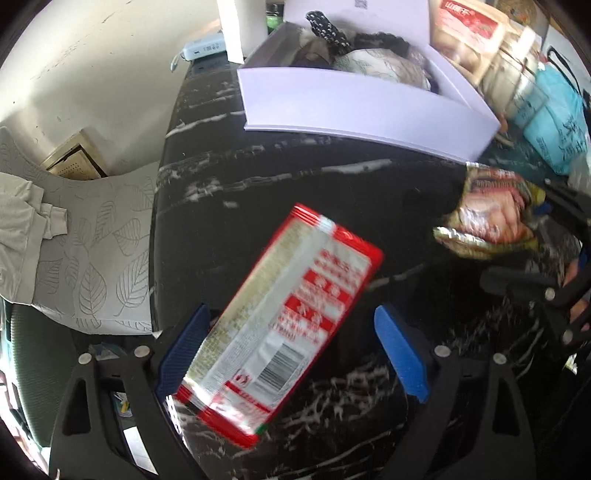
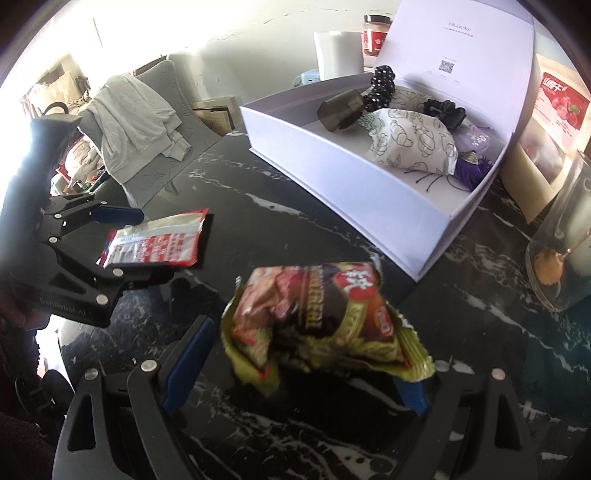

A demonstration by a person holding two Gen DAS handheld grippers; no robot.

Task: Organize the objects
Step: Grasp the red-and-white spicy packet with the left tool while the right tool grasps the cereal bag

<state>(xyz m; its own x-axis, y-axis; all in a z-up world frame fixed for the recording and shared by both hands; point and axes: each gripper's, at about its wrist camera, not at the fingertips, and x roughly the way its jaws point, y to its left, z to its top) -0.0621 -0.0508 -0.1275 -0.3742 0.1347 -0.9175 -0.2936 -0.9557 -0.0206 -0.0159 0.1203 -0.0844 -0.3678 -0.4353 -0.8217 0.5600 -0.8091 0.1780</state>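
Note:
A flat red and white snack packet [image 1: 280,321] lies on the black marble table [image 1: 258,177] between the wide-open blue fingers of my left gripper [image 1: 291,350]; it also shows in the right wrist view [image 2: 155,240]. My right gripper [image 2: 295,365] is open around a crumpled green and red snack bag [image 2: 317,321], which also shows in the left wrist view [image 1: 487,214]. I cannot tell whether either packet touches the fingers. A lavender open box [image 2: 354,199] with a patterned pouch [image 2: 410,144], black scrunchies [image 2: 443,112] and a dark cup [image 2: 340,109] stands behind.
A glass jar [image 2: 561,236] and a red-labelled fruit bag [image 2: 554,122] stand right of the box. A white roll [image 2: 338,53] and a jar [image 2: 376,31] are behind it. A grey leaf-print sofa [image 1: 92,266] with a towel lies left of the table.

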